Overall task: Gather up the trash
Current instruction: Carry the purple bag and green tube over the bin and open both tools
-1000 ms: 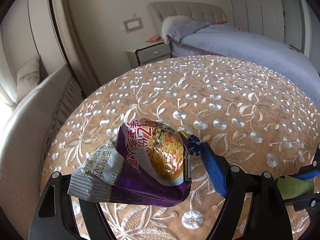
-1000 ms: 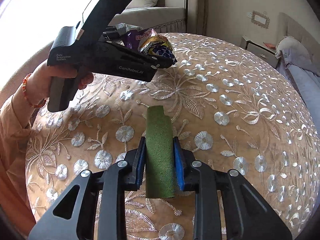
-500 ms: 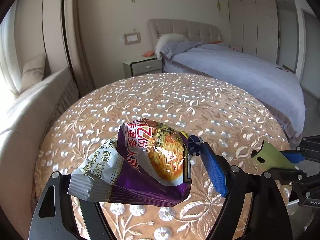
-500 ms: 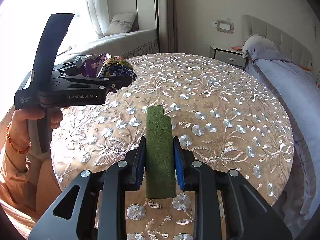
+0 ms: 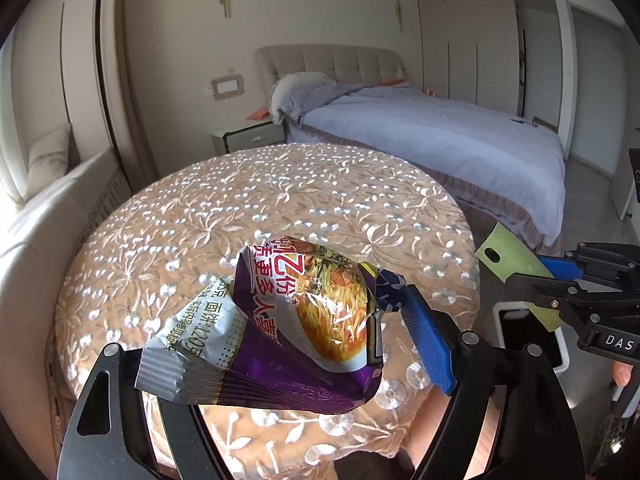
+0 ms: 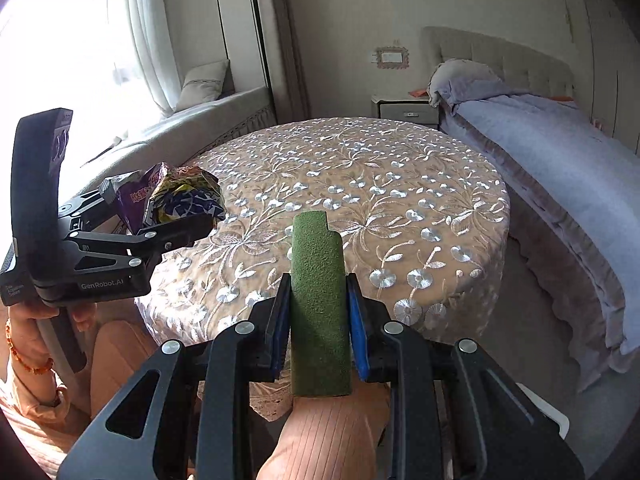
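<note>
Between two tongs (image 5: 280,364) (image 6: 318,320): one wrapper (image 5: 288,328), one sponge (image 6: 319,312).

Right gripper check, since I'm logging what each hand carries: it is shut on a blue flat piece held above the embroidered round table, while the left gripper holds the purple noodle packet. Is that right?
Not quite: the flat piece in the right gripper is green, not blue; only the gripper's pads are blue, as the right wrist view shows. The rest stands: the left gripper holds the purple noodle packet above the round table.
</note>
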Tool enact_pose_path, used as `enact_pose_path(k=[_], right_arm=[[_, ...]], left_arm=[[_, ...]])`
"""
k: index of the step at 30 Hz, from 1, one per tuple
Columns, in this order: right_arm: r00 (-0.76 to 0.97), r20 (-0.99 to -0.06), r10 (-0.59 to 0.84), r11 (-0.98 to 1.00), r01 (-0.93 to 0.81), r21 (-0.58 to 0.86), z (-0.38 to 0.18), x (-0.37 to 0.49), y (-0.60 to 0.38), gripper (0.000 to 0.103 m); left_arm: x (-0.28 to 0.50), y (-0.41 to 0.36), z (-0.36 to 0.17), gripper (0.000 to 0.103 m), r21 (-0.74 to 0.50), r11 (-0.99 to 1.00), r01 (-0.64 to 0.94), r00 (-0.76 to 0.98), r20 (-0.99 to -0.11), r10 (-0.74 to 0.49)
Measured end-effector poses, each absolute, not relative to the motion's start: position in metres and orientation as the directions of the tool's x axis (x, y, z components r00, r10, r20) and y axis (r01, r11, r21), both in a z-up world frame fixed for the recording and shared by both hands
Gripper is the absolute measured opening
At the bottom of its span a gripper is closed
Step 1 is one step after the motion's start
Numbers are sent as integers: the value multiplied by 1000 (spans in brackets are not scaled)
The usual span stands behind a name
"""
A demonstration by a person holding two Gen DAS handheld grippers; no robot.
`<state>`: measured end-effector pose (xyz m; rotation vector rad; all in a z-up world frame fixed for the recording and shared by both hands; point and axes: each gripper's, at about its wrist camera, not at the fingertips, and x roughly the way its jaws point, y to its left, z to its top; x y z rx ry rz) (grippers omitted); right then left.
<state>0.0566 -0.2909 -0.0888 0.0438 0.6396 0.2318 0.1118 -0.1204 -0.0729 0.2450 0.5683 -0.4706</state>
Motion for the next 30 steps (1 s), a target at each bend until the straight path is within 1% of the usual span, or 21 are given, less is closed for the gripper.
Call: enact_pose_path(k=[8,14,17,21,30], right_arm=[[801,-575,167,983,-94,154,-97,17,-329,28],[815,-577,52,993,21,119,-100,-11,-356,28],[809,-587,-33,992,98,78,-104,-23,-368,28],[788,-605,-112,980,187,61,-112,-37,-389,28],[726,-655,-209,945,322,55,-135,-58,-438,28]], left_arm=[[86,-160,-82,78,137,811,568,709,-581,-399],[74,-202,-96,78,165,750,640,663,-612,-431],[68,-227,-104,78,164,706,689,624,-630,-463],[57,-266,-119,78,181,632,753,569,-662,-488],[39,-349,-167,78,172,467,867,425,-745,-514]])
